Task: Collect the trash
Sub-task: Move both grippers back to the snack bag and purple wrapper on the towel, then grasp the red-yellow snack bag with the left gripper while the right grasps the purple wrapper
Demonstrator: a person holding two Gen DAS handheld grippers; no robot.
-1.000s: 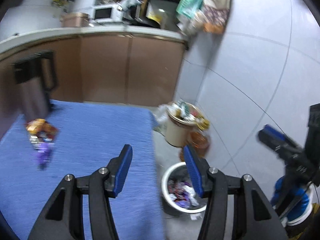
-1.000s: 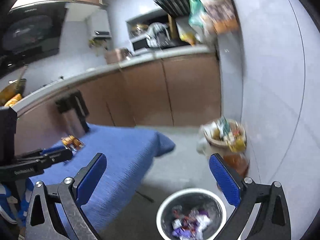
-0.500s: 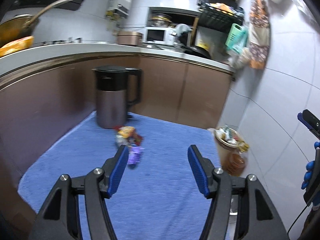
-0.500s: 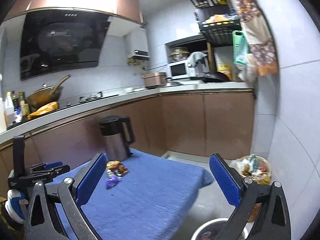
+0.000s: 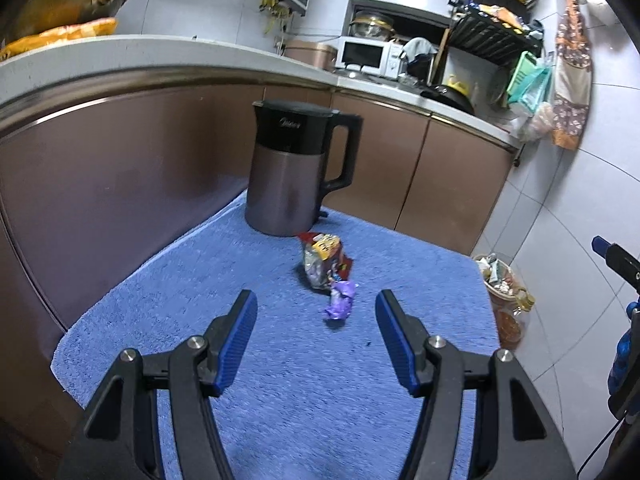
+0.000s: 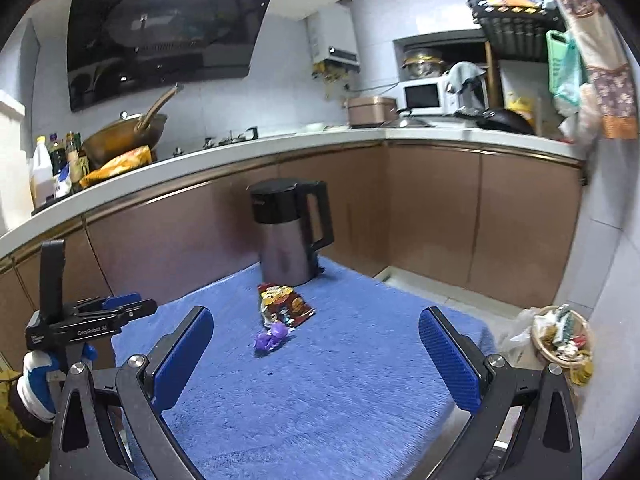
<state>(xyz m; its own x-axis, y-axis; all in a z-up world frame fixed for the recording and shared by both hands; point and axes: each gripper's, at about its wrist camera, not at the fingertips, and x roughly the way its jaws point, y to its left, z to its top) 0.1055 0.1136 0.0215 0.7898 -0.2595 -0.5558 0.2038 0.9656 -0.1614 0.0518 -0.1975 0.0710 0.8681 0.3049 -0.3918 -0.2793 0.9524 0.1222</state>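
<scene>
A crumpled purple wrapper [image 5: 340, 301] lies on the blue towel-covered table [image 5: 224, 264], touching a red and yellow snack packet [image 5: 325, 261] just beyond it. Both also show in the right wrist view, the purple wrapper [image 6: 272, 337] and the snack packet [image 6: 283, 305]. My left gripper [image 5: 316, 320] is open and empty, just short of the purple wrapper. My right gripper [image 6: 316, 338] is open wide and empty, above the table's near part. The left gripper's body [image 6: 86, 326] shows at the left of the right wrist view.
A black and steel kettle [image 5: 296, 172] stands at the table's far edge behind the trash. A full wicker bin [image 6: 562, 338] sits on the floor right of the table. Brown cabinets [image 6: 436, 216] and a countertop run behind.
Both grippers swung up and left, from over the floor bins to face the table. The wrappers and kettle are now centred ahead. The white bin has left view.
</scene>
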